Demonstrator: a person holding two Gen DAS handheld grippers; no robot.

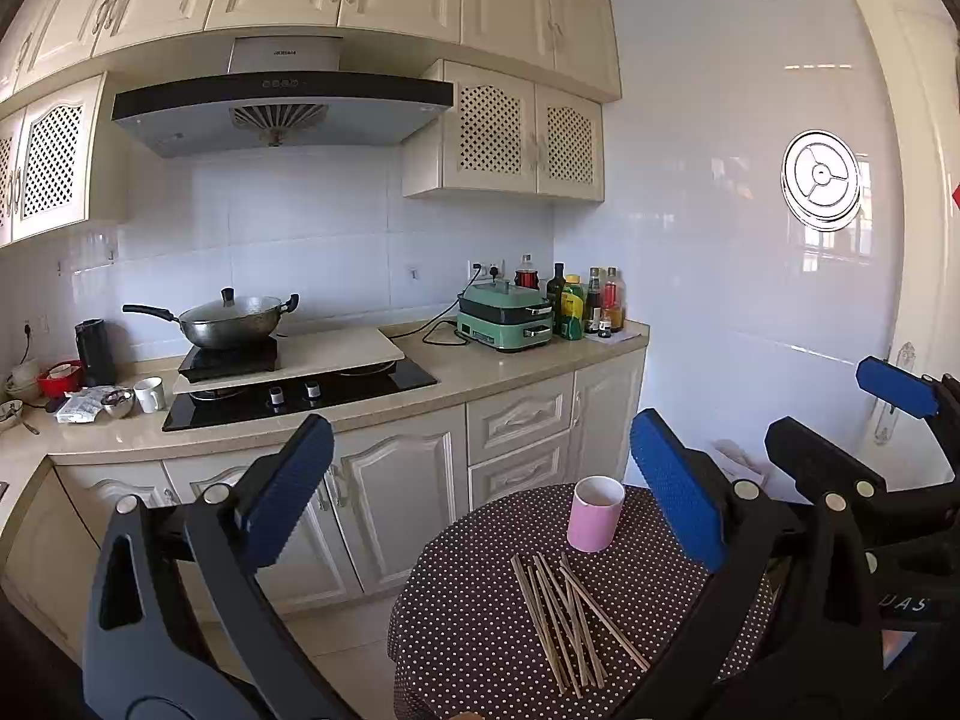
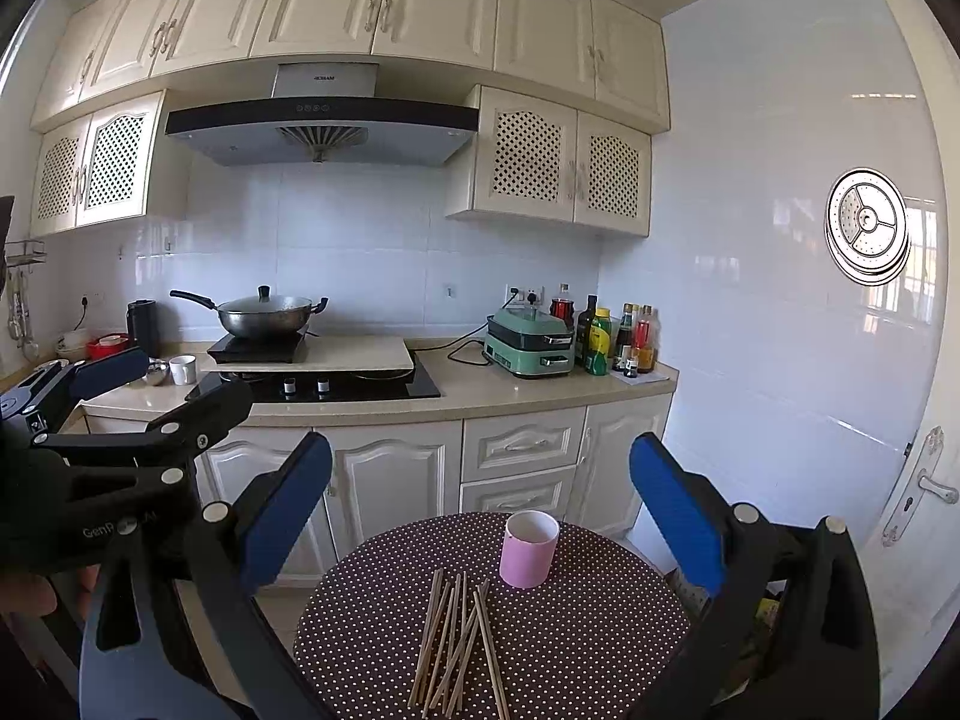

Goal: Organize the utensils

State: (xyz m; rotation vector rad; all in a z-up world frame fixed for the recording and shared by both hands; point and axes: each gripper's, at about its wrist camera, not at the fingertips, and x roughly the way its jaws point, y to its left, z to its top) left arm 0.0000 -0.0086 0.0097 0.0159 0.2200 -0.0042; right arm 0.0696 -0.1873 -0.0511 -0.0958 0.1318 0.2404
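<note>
Several wooden chopsticks [image 1: 573,621] lie in a loose pile on a round table with a dark polka-dot cloth [image 1: 456,618]. A pink cup [image 1: 595,513] stands upright just behind them. The chopsticks [image 2: 456,639] and the cup [image 2: 529,548] also show in the right wrist view. My left gripper [image 1: 480,492] is open and empty, held above and in front of the table. My right gripper [image 2: 480,510] is open and empty at about the same height; it shows at the right of the left wrist view [image 1: 840,414]. The left gripper shows at the left of the right wrist view [image 2: 162,384].
A kitchen counter [image 1: 480,378] runs behind the table with a hob, a lidded wok [image 1: 234,321], a green appliance [image 1: 504,321], bottles [image 1: 591,303], a white mug [image 1: 150,394]. Cream cabinets [image 1: 396,516] stand below. A white tiled wall and a door [image 2: 924,480] are at right.
</note>
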